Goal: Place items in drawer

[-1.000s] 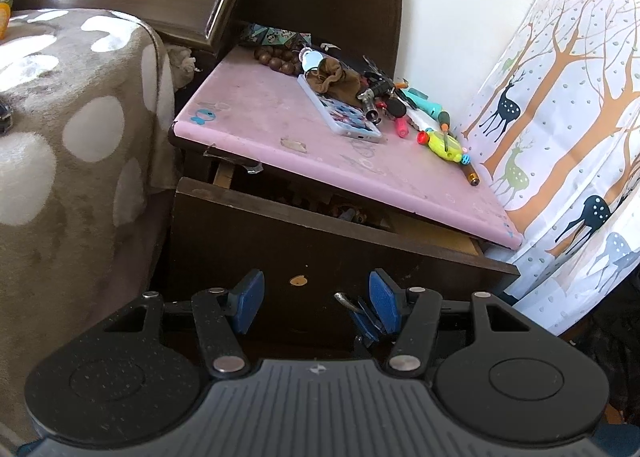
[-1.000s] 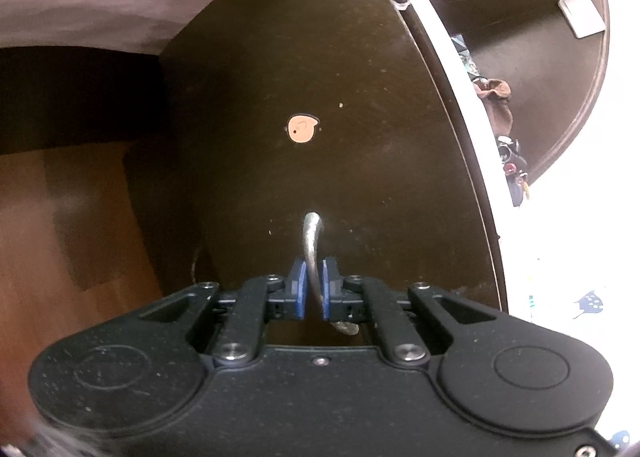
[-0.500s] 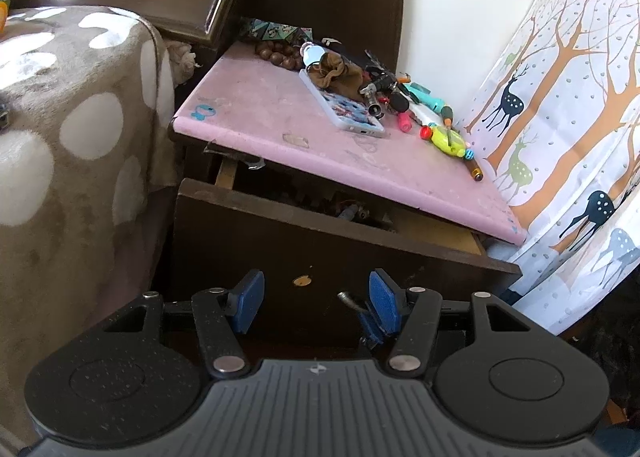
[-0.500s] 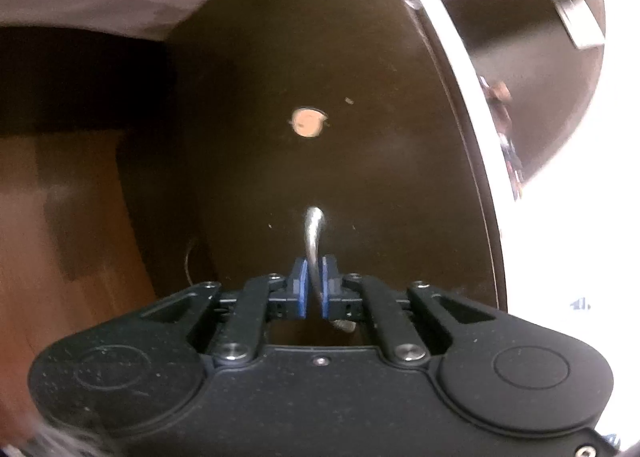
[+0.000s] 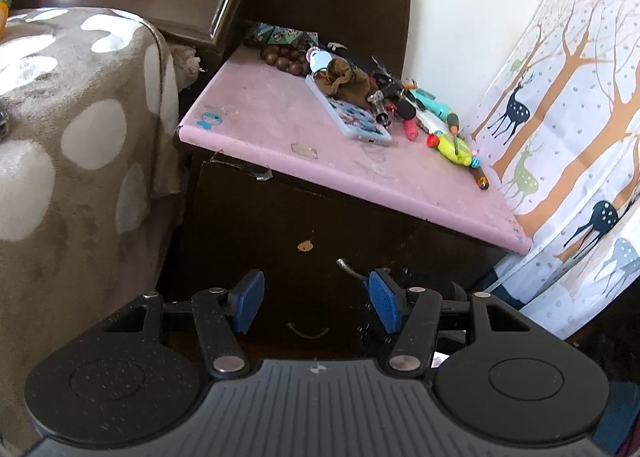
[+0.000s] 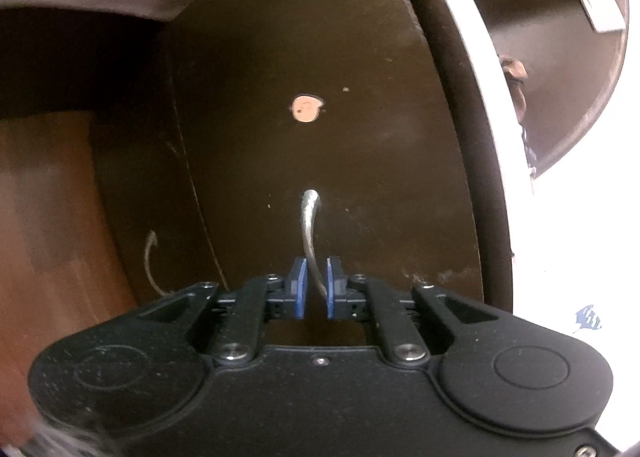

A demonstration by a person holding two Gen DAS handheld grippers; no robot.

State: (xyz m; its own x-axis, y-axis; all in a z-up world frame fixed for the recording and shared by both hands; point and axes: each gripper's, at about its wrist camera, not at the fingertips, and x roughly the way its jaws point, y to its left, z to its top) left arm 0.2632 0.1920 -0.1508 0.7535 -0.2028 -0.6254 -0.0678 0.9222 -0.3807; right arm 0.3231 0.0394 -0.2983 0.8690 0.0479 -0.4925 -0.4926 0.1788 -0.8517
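Observation:
The dark wooden drawer front (image 5: 280,233) sits flush under the pink-topped nightstand (image 5: 272,125); it is closed. Its curved metal handle (image 6: 310,233) runs between my right gripper's (image 6: 314,289) blue pads, which stand slightly apart around it. The handle also shows in the left wrist view (image 5: 350,269). My left gripper (image 5: 316,299) is open and empty, hovering in front of the drawer. Small items lie at the back of the pink top: a phone case (image 5: 348,121), a brown pouch (image 5: 346,77), beads (image 5: 282,57), pens and tools (image 5: 436,129).
A bed with a spotted brown blanket (image 5: 76,145) stands to the left of the nightstand. A deer-print curtain (image 5: 568,125) hangs on the right. A lower drawer handle (image 5: 308,331) shows below. Wooden floor (image 6: 52,217) lies at the left of the right wrist view.
The drawer was open, showing its contents; it has slid in and is now closed. My right gripper's pads have parted slightly around the handle. The left gripper stayed open.

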